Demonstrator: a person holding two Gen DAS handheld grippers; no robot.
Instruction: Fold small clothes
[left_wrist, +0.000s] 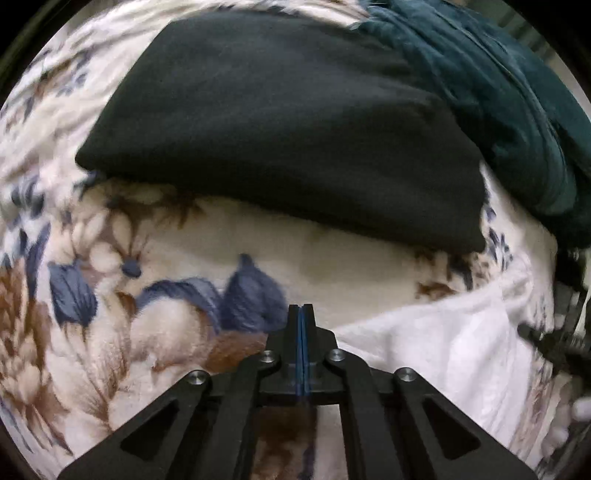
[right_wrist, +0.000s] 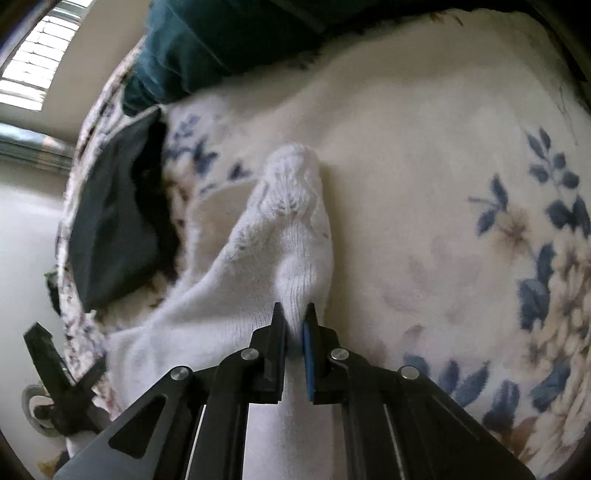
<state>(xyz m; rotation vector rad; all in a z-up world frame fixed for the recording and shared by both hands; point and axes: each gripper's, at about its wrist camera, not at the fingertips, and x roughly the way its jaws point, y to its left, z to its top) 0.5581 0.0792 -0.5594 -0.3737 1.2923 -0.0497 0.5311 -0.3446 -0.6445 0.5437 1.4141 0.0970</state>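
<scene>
A floral fleece blanket (right_wrist: 424, 155) is spread under everything, cream with blue and brown flowers, and every place here is given from it; on its far edge, in the left wrist view, a teal bundle of cloth (left_wrist: 517, 110) is heaped, and just in front of that bundle a folded dark garment (left_wrist: 280, 122) is laid flat on the blanket, its near edge lifted slightly off the pile; the same teal bundle (right_wrist: 207, 40) and dark garment (right_wrist: 110, 229) are seen at the blanket's left rim in the right wrist view, with a bright window (right_wrist: 33, 62) beyond the rim. A white sock (right_wrist: 280, 236) is stretched across the middle of the blanket, its knitted toe end resting on the fleece and its body drawn up off it; in the left wrist view the white fabric (left_wrist: 443, 354) is seen lying at the blanket's lower right. The right gripper (right_wrist: 294, 317) is clamped on a pinched ridge of the sock, the knit squeezed between the two blue-lined fingers; the sock is thus held just above the blanket's centre. The left gripper (left_wrist: 301, 314) is held over the blue and brown flowers, its fingers pressed together with nothing between them; it is also glimpsed (right_wrist: 55, 369) at the blanket's left rim in the right wrist view, blurred.
</scene>
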